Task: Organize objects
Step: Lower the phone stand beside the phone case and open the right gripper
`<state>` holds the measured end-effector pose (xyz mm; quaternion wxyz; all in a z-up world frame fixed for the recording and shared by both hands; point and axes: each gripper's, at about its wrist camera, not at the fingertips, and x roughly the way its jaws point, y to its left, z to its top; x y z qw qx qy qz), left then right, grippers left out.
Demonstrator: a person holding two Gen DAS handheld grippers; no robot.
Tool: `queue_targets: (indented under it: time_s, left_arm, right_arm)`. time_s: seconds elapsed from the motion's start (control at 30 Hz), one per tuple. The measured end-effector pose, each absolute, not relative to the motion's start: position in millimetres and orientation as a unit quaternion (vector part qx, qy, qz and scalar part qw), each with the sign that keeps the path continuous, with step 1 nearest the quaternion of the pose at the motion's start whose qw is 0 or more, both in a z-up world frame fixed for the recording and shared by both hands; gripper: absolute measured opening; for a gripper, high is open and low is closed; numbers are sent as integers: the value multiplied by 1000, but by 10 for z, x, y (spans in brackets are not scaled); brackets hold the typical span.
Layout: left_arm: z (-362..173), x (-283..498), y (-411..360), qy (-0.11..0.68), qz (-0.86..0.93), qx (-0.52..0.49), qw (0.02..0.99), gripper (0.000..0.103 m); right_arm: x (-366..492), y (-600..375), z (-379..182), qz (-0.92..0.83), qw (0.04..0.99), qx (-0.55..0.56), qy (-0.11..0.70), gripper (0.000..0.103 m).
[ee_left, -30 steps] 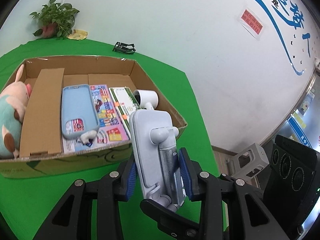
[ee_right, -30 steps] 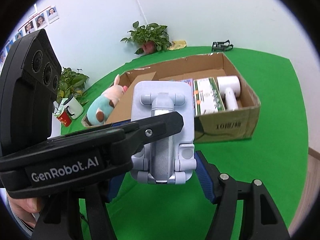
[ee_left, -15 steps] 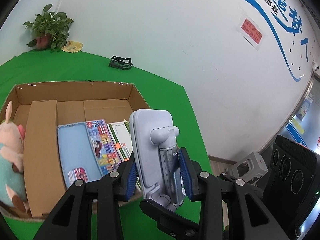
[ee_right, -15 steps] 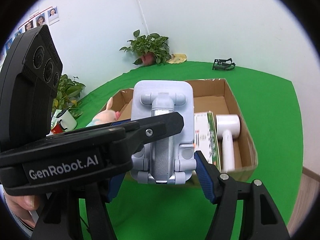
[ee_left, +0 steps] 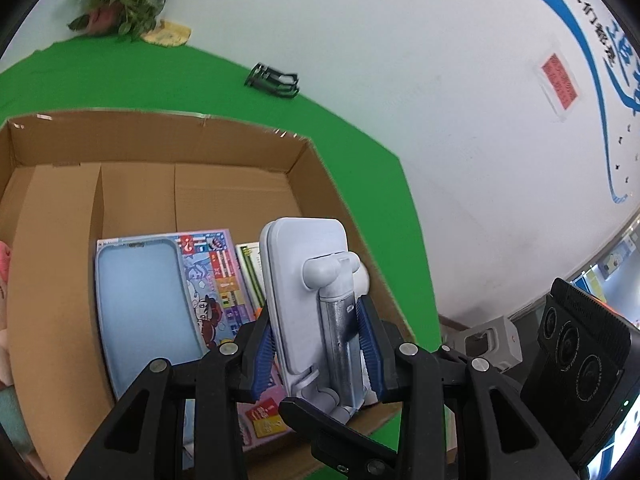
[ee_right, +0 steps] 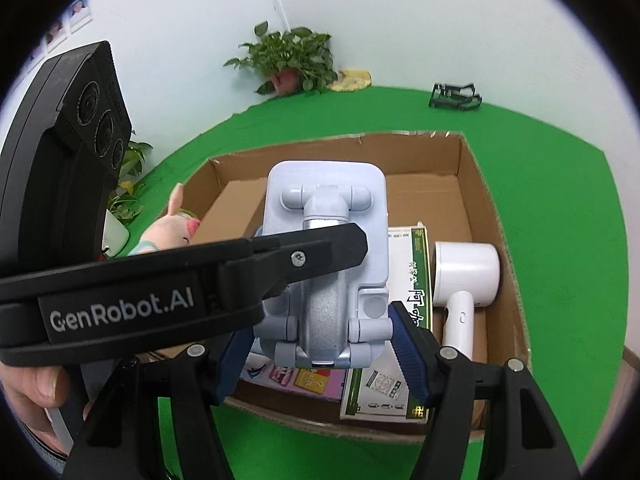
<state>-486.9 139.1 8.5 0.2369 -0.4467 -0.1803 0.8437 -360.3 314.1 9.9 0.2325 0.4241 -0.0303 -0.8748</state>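
A pale lilac folding phone stand (ee_left: pixel 308 292) is held by both grippers over the open cardboard box (ee_left: pixel 160 184). My left gripper (ee_left: pixel 318 348) is shut on the stand's sides. My right gripper (ee_right: pixel 320 344) is also shut on the stand (ee_right: pixel 326 240), with the left gripper's black finger crossing in front of it. In the box lie a light blue phone case (ee_left: pixel 140 312), a colourful card pack (ee_left: pixel 216 280), a green-and-white carton (ee_right: pixel 404 320) and a white hair dryer (ee_right: pixel 464 280).
A pink plush pig (ee_right: pixel 172 228) sits at the box's left end. A cardboard divider (ee_left: pixel 48 280) lies inside the box. A black clip (ee_left: pixel 274 80), a potted plant (ee_left: pixel 120 4) and a yellow item (ee_left: pixel 168 34) stand at the green table's far edge.
Both grippers have carried the stand forward and over the box; the box now fills more of both views and its near wall sits under the stand.
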Motion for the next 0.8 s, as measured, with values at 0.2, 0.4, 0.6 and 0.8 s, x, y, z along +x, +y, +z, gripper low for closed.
queue_targets:
  time_s: [0.2, 0.4, 0.6, 0.8]
  left_arm:
    - [-210, -5089, 1370, -193, 823, -484, 227, 35]
    - [-422, -5145, 1331, -208, 805, -510, 221, 36]
    - [-433, -5114, 1249, -194, 805, -525, 199, 44]
    - [-188, -4834, 1040, -173, 835, -490, 183, 52]
  right_arm:
    - [-3784, 3128, -94, -853, 233, 465, -36, 65]
    - [-3865, 3089, -235, -843, 227, 487, -29, 65]
    - [-3885, 3014, -237, -837, 226, 498, -29, 65]
    - [-3856, 3025, -232, -839, 216, 498, -44, 68]
